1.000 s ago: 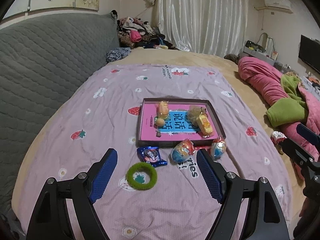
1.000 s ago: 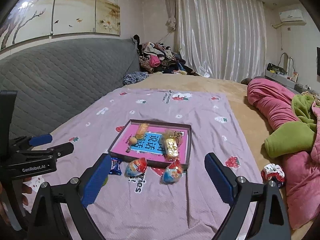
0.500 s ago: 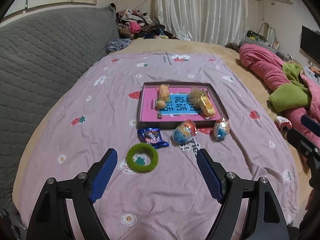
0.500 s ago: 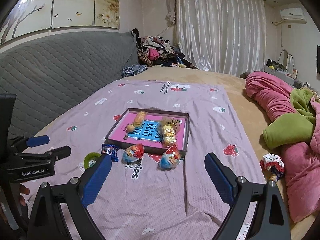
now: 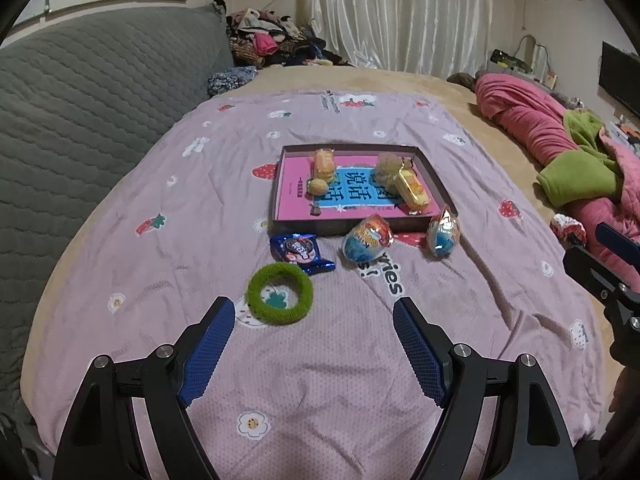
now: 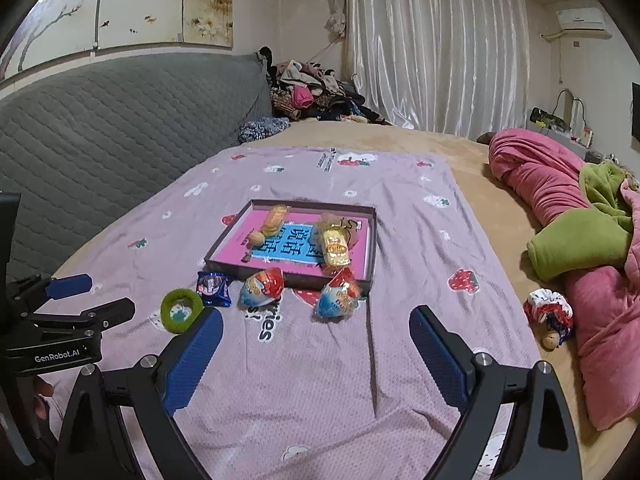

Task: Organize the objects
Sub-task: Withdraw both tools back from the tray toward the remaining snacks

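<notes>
Both of your hands have sunk toward the bed since a second ago, so the green ring and the wrapped snacks now sit larger and higher in both views. Your left gripper (image 5: 310, 322) has its jaws set wide apart with nothing between them, its blue ribbed pads hovering over the lilac bedsheet (image 5: 328, 392) just short of the fuzzy green ring (image 5: 279, 299). Your right gripper (image 6: 316, 330) is likewise spread wide and empty, above the sheet's printed lettering. The ring is a soft, plush loop lying flat; touching its far edge is a crinkly blue foil snack packet (image 5: 301, 251). Beside that lie two egg-shaped sweets in shiny blue and red wrap (image 5: 367, 239), (image 5: 442, 229), both just in front of the shallow dark tray (image 5: 280, 184). The tray has a pink and blue printed floor and holds a yellow wrapped bar (image 5: 413, 191), a round walnut (image 5: 317, 186), a clear-wrapped pastry (image 5: 324, 163) and a netted ball (image 5: 390, 166). The sheet is thin and wrinkled, dotted with strawberries and flowers.
</notes>
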### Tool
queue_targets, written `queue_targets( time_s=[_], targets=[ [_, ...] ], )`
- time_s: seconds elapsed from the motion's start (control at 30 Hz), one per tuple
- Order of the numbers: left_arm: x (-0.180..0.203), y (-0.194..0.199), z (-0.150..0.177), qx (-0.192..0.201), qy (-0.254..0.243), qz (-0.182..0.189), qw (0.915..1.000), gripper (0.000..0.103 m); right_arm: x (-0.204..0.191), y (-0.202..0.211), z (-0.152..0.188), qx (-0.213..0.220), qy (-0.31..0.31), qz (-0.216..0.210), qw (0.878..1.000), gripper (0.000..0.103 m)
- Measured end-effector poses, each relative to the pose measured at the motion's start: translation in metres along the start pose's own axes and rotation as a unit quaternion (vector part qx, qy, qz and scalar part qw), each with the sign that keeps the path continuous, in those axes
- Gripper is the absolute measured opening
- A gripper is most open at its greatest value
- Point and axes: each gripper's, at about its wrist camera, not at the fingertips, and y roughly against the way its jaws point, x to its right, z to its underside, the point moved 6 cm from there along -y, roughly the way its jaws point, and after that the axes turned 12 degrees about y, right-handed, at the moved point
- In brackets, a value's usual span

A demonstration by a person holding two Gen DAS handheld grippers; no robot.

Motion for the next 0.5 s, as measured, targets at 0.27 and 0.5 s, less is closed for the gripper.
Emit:
queue_targets(
  time_s=[0.27,0.5],
  targets=[
    [-0.003,-0.015,0.011,-0.014,-0.004,-0.001,0.9999,0.082,-0.009,-0.015,0.011,-0.018,0.005,-0.002,1.000,0.095],
    [-0.012,-0.028,0.017,-0.023,-0.002,-0.007,0.9997,0.082,-0.022,-0.028,0.013,-0.026,0.010,-0.010,1.000,0.095]
  ],
)
